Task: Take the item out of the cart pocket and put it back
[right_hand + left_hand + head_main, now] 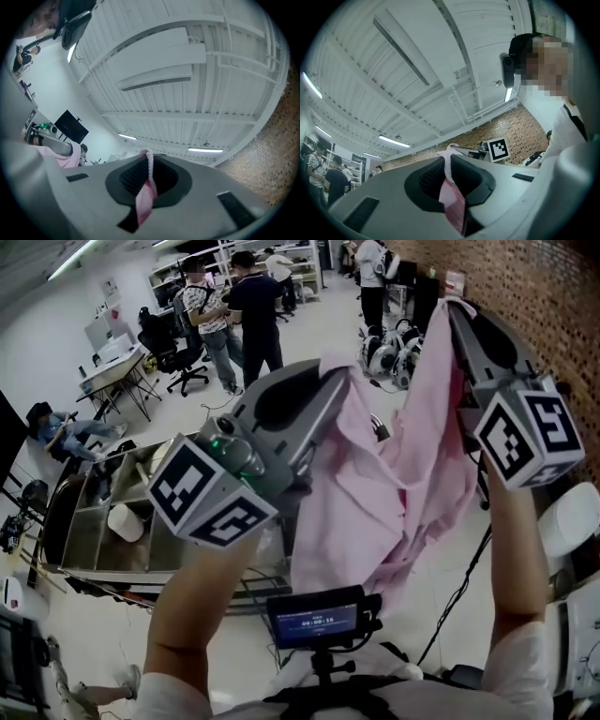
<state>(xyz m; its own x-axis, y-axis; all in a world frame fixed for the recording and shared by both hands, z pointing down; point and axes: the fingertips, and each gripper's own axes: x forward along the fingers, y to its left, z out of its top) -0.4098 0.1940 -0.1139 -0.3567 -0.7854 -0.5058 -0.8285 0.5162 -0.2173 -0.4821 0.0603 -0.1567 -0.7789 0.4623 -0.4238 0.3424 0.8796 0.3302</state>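
While the pink shirt hangs in the air, the left hand-held gripper and the right hand-held gripper each pinch a fold of it, jaws pressed tight on cloth. It's clear of the cart (down to the left). The danger, I'd say: thin fabric slipping from one pinch, or the hem snagging the cart rim. Brick wall to the right, people at the back.
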